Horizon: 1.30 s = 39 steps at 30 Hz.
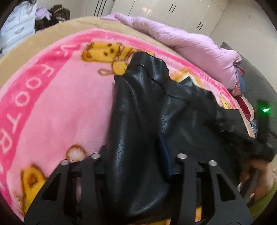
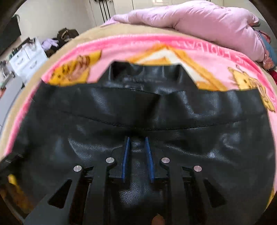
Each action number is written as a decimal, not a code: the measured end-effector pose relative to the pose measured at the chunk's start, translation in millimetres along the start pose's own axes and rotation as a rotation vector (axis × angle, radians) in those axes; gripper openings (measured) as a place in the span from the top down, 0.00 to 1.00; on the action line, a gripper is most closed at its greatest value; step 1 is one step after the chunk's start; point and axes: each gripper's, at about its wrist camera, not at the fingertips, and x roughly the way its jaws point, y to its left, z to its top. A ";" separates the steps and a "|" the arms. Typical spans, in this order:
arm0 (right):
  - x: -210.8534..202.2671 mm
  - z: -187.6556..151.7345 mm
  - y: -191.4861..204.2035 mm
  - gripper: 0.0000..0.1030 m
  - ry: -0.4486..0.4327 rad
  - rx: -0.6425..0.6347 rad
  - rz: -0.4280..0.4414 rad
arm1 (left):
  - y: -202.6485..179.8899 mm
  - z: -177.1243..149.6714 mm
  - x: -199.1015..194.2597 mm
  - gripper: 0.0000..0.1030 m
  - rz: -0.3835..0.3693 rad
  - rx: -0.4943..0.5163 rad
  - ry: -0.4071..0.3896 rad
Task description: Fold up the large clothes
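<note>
A black leather jacket [image 2: 173, 110] lies spread on a pink cartoon blanket [image 2: 204, 57], collar toward the far side. My right gripper [image 2: 137, 140] is narrowly open over the jacket's body, and a small pinch of leather sits between its blue pads [image 2: 126, 155]. In the left wrist view a fold of the same jacket [image 1: 142, 107] is bunched up and lifted. My left gripper [image 1: 138, 152] is shut on it; the leather hides the left finger and only the right blue pad [image 1: 164, 152] shows.
A lilac quilted duvet [image 1: 199, 45] is piled along the far right of the bed [image 1: 55, 29]. White drawers [image 1: 15, 26] and a heap of bags stand beyond the bed's far left. White wardrobes [image 1: 173, 12] line the back wall.
</note>
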 end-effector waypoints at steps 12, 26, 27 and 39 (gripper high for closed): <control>-93.2 -49.8 -2.8 0.87 -0.053 -0.010 0.234 | -38.5 20.8 -50.3 0.89 -0.054 0.054 -0.106; -132.6 -86.0 -79.7 0.85 -0.153 0.200 0.307 | -156.3 33.4 -80.4 0.90 -0.036 0.268 -0.189; -145.0 -85.7 -99.0 0.85 -0.183 0.248 0.322 | -168.9 32.8 -81.5 0.90 -0.041 0.288 -0.196; -160.7 -68.3 -209.0 0.45 -0.198 0.528 0.550 | -262.5 -7.4 -45.7 0.97 -0.148 0.463 -0.140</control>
